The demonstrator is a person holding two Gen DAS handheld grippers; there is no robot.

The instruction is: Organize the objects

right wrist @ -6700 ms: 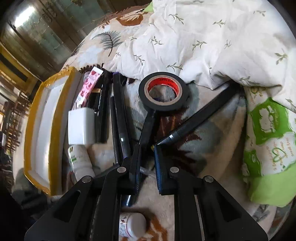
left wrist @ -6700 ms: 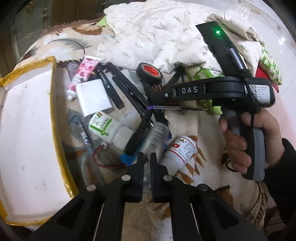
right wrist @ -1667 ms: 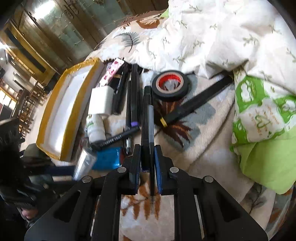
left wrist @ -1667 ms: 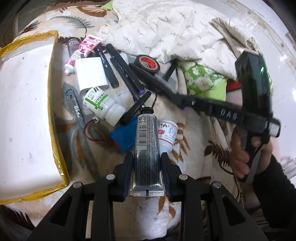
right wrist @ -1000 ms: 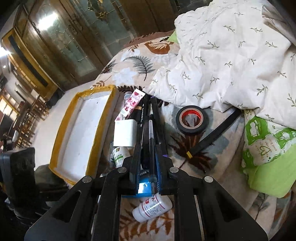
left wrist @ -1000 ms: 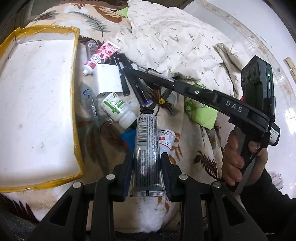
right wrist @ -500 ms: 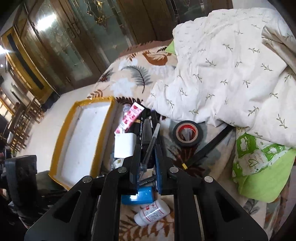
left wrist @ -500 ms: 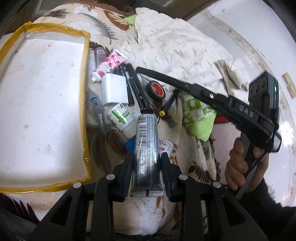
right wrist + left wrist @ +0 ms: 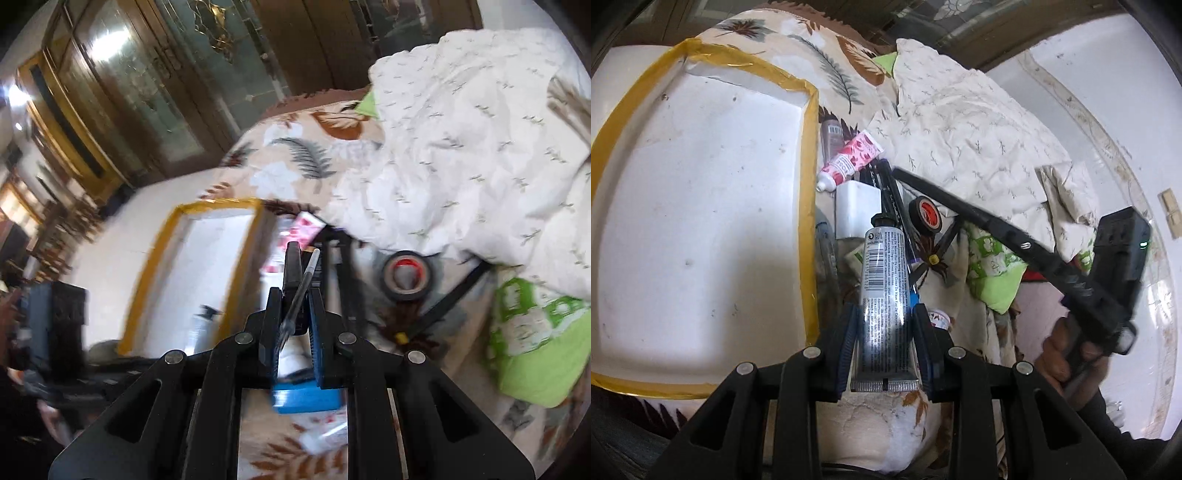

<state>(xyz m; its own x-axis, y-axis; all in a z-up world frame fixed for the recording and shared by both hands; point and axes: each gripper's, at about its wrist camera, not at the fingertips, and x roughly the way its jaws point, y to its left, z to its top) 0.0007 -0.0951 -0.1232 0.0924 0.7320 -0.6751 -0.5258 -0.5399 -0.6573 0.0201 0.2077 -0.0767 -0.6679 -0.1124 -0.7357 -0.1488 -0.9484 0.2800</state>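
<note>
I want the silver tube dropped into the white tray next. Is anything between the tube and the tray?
Nothing visible blocks it. The left gripper holds the silver tube just right of the tray, whose yellow-taped rim is the only thing to clear. The tray's inside looks bare.

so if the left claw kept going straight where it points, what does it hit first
Probably the white block beside the tray, since the silver tube held in the left claw aims its cap there. Depth is unclear, so the black pens alongside might be met first.
</note>
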